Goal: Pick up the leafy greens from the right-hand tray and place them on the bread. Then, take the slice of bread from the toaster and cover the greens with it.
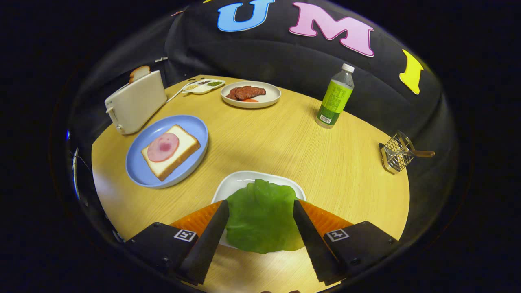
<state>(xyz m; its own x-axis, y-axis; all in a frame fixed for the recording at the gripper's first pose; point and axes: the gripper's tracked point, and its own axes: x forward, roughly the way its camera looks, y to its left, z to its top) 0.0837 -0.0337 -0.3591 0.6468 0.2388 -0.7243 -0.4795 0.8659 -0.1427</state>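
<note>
1. My gripper [260, 205] is wide open, one finger on each side of the green leaf [260, 219], holding nothing.
2. The leaf lies on a white tray [240, 181].
3. Further off to the left, bread [173, 152] with ham [163, 147] sits on a blue plate [138, 162].
4. Beyond it, the toaster [136, 103] holds a bread slice [139, 72].

Plates: three [167, 179] [251, 101] [236, 185]; bread slices: two [171, 151] [139, 73]; bottle: one [335, 97].
</note>
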